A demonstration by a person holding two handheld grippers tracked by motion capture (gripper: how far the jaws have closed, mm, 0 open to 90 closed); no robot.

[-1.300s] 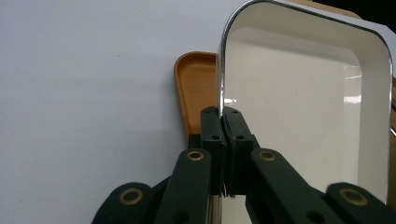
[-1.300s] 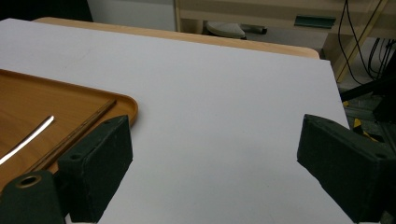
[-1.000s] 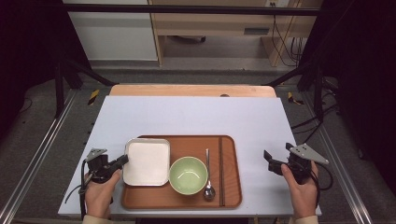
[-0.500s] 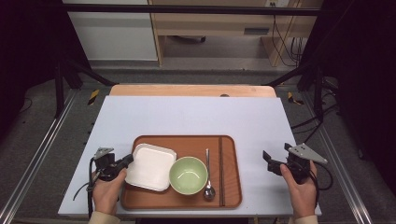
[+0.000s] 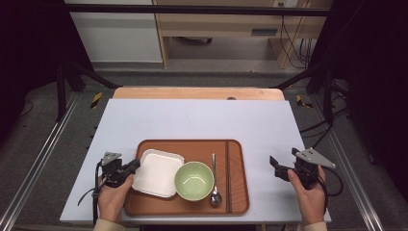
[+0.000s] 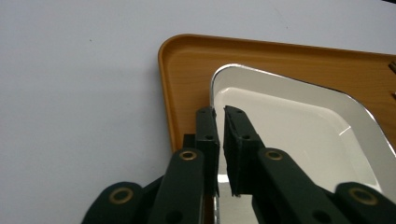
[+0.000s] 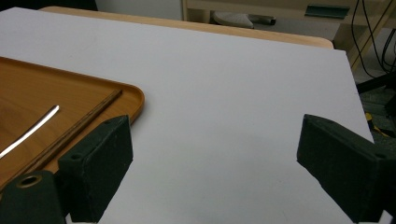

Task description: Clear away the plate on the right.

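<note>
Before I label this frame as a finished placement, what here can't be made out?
- Left gripper view: the white square plate's near rim lies behind the left hand-held gripper; whether the pads still press it is unclear.
- High view: whether the plate lies flat on the wooden tray is too small to tell.
- Right gripper view: the tray, spoon and chopsticks are cut off at the left edge.

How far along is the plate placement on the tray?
Done: bowl, spoon and chopsticks lie on the tray. In hand: left tool jaws just easing around the white plate rim, plate tilted on the tray edge. Left: release and withdraw. Right tool idles open.
</note>
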